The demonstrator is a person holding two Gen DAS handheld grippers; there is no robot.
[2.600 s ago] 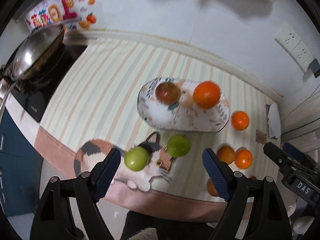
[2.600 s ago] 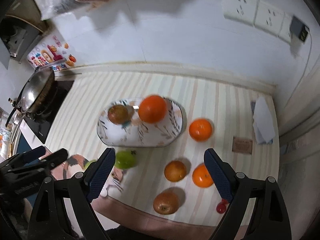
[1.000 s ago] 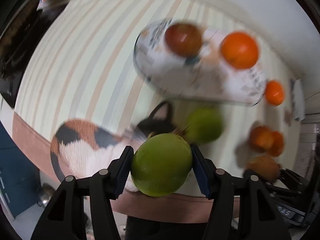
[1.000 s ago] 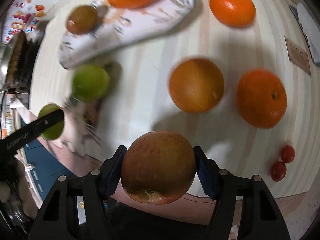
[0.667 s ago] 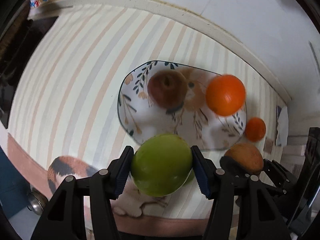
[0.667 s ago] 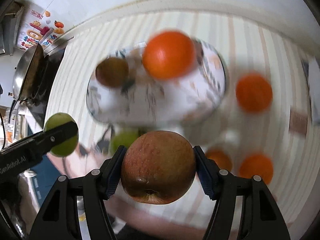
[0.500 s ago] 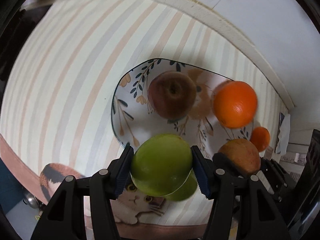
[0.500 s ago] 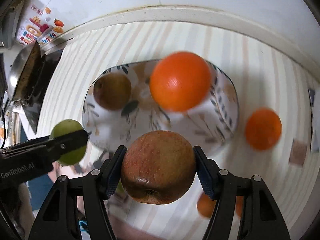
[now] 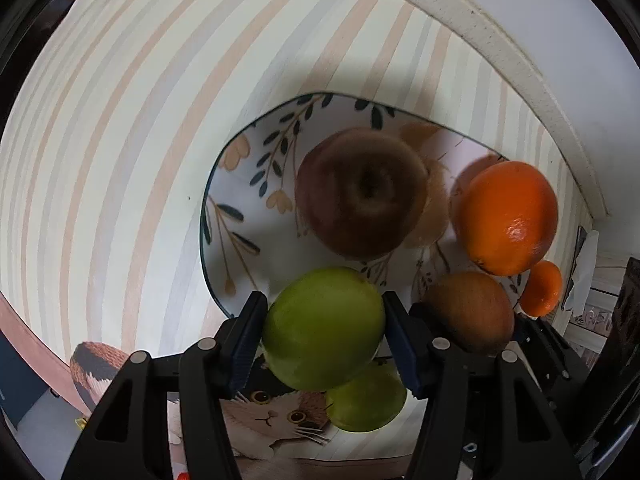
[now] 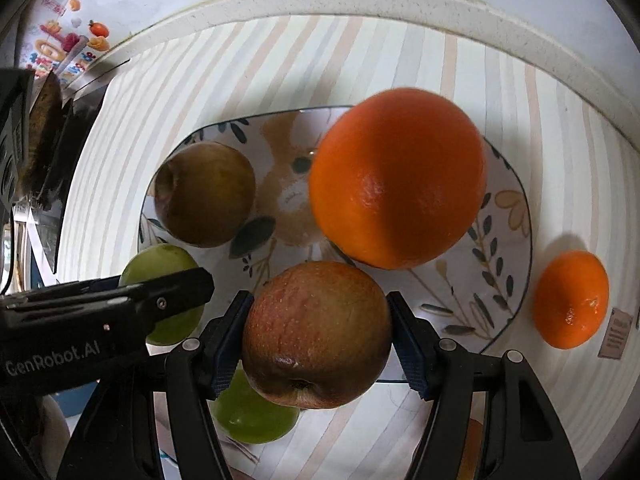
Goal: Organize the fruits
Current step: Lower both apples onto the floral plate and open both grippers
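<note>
Striped cloth covers the desk (image 9: 120,128), with a cat print at its near edge and a pale wall behind; a flowered plate (image 10: 516,240) lies in the middle of it; on the plate sit a dark apple (image 9: 360,196) and a big orange (image 10: 400,180).

Compared with the views from a second ago, both fruits have travelled: then they hung over the cloth among the loose fruit, now both hang at the plate's near rim; the left hand-held gripper (image 9: 324,332) is clamped on a green apple (image 9: 324,328), its blue pads pressed to both sides; the right hand-held gripper (image 10: 320,336) is clamped on a red apple (image 10: 316,332) in the same way; neither grip has altered. Judged from this, the carry is nearly over and the setting-down is what remains; free room on the plate looks tight, the best gap lying at the near side between the dark apple and the big orange.

Both grippers point steeply down at the plate, side by side, the left one's black body showing at the left of the right view. The apples are near-round, so no long axis is strong; the red apple's core line runs roughly along the fingers, its dimpled end turned toward the camera; the green apple shows no stem or dimple, so its axis cannot be told.

A second green apple (image 10: 252,416) lies on the cat print and a small orange (image 10: 570,300) lies right of the plate; both are not yet gathered.
</note>
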